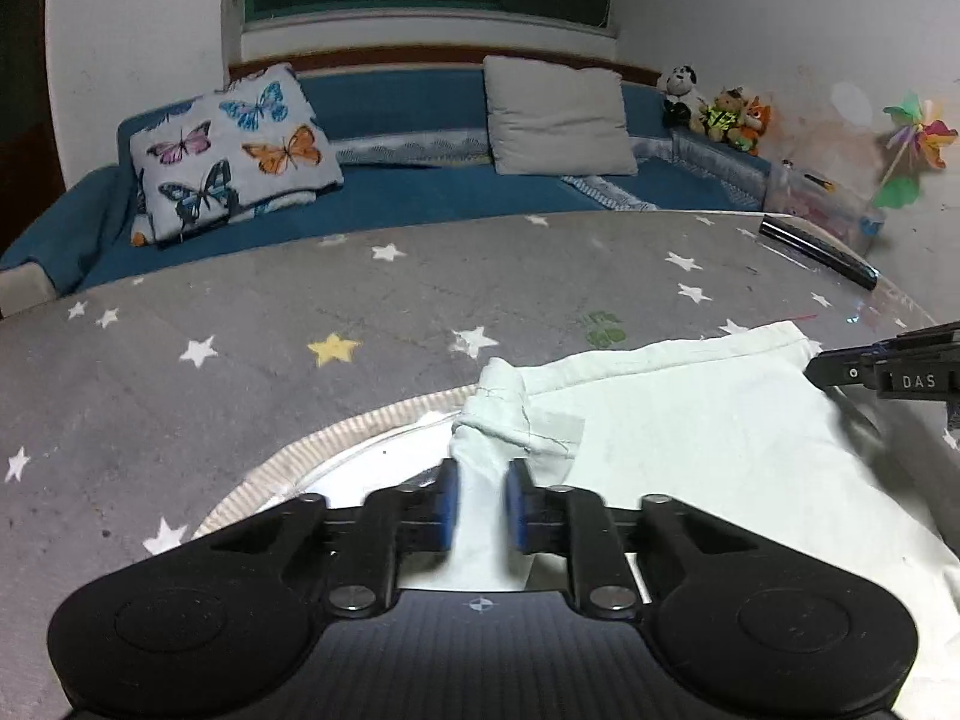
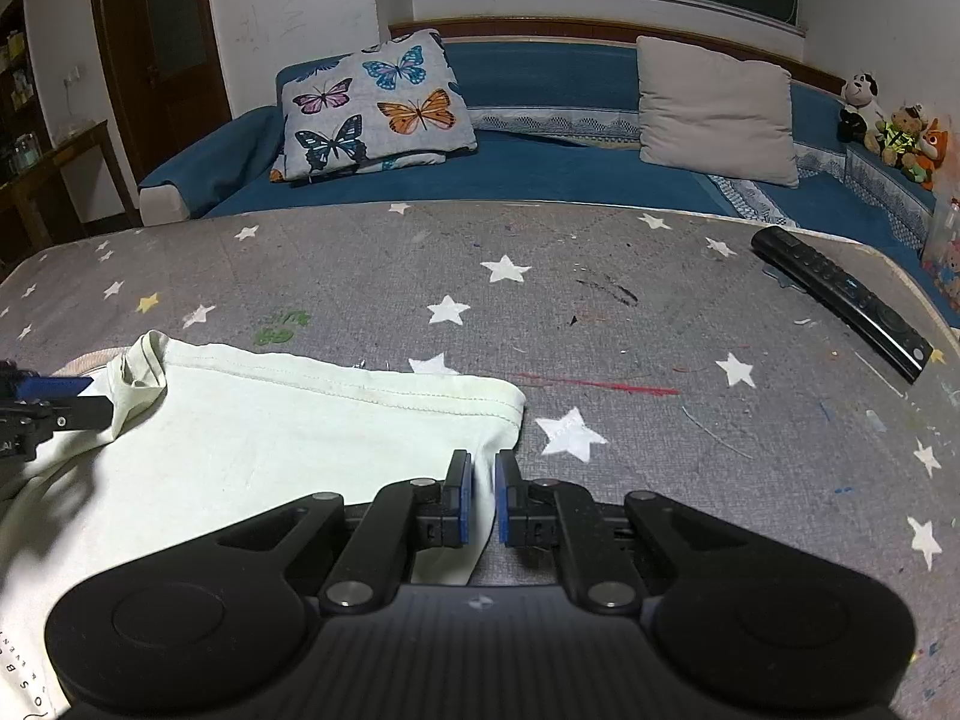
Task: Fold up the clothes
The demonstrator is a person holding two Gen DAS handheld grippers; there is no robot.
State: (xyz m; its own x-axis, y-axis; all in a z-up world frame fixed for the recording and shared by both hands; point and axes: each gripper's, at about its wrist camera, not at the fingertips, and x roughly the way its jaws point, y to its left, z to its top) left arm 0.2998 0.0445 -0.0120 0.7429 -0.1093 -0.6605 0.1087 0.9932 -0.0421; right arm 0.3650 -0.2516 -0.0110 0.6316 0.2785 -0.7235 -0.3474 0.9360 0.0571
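While both grippers sat low over the table, this was how things stood:

Garment: a pale white-green garment (image 1: 690, 438) lay spread on the grey star-printed table cover (image 1: 240, 360), its hemmed edge toward the sofa.
Left gripper: the left gripper (image 1: 482, 474) had its blue pads clamped on a bunched, twisted corner of the cloth, which rose in a crumpled knot just beyond the fingertips.
Right gripper: the right gripper (image 2: 482, 468) had its jaws drawn close together at the opposite corner, right at the cloth's edge; fabric ran up between the pads, and they appeared to pinch it.
Remote: a black remote control (image 2: 840, 300) lay near the table's far right edge, well apart from the garment.
Sofa: a blue sofa (image 2: 540, 168) stood behind the table, bearing a butterfly-print cushion (image 2: 372, 108) and a plain beige cushion (image 2: 717, 114).
Toys: plush toys (image 1: 714, 111) lined the sofa's right end.
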